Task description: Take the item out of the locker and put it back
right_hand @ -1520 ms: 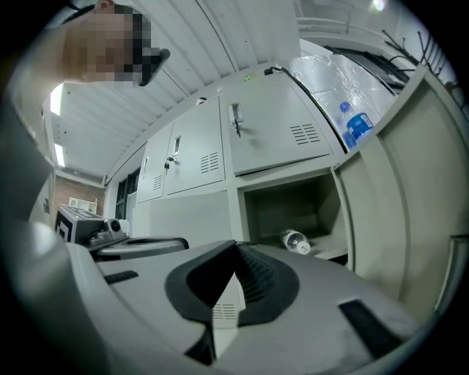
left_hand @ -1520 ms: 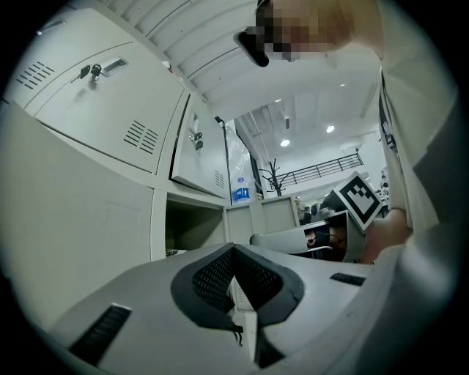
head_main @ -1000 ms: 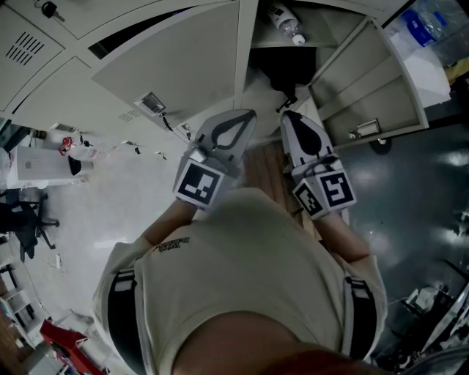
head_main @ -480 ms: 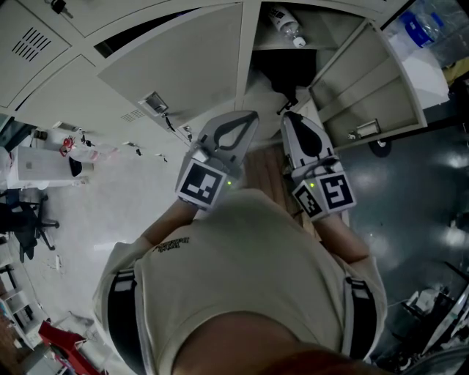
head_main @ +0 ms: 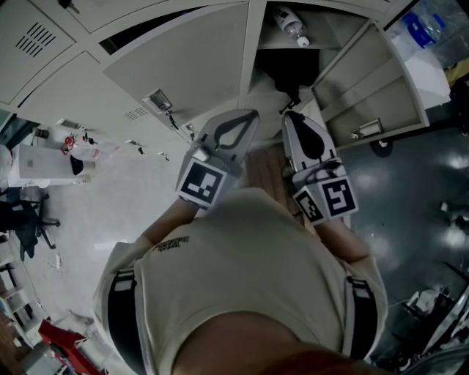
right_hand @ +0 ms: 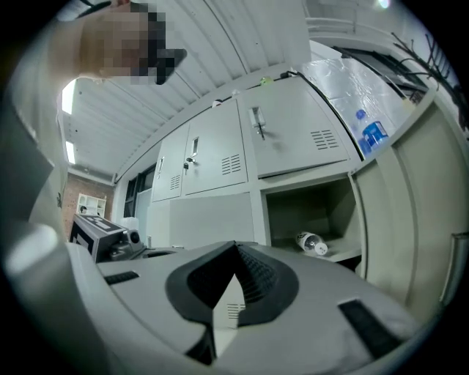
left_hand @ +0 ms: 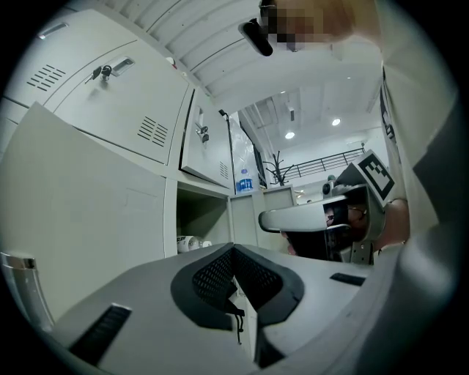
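Nearest, in the lower middle of the head view, the left gripper [head_main: 250, 116] and right gripper [head_main: 289, 118] are held level side by side. The fingers on both are pinched together with nothing between them. Past them, at top centre, the open grey metal locker [head_main: 366, 88] has a small clear plastic bottle with a white cap [head_main: 287, 20] lying on its side on the shelf. It looks light, a bit squishy and likely to roll, so I'd grab it across the mid-body, not the cap.
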Demonstrator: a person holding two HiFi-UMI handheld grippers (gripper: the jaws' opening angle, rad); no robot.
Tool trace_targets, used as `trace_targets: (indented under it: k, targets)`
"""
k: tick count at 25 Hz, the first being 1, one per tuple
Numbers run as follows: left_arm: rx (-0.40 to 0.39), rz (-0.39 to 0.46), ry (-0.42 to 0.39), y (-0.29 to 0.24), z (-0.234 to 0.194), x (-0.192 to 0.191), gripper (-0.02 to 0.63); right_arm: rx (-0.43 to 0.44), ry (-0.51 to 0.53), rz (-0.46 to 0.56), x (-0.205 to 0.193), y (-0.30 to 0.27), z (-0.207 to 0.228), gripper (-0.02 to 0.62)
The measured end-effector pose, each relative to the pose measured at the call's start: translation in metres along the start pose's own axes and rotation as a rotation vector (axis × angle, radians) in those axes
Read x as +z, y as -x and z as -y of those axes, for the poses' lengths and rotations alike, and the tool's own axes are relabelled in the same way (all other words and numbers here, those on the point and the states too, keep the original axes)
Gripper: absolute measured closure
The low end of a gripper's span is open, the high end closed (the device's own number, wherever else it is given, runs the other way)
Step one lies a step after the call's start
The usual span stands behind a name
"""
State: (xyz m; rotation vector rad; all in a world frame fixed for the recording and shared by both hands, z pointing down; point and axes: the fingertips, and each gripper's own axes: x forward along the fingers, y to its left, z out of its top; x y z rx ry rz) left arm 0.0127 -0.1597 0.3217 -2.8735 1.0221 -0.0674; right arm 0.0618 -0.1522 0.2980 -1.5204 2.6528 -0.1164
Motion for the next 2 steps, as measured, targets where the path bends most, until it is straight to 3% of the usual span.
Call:
trace_targets:
  k: [2]
  targets:
    - [0.0,-0.002,0.002,0.0012,-0.0015,-0.001,0.594,0.003,0.029,0.011,0.0037,-0.0003,-0.0052,0.595]
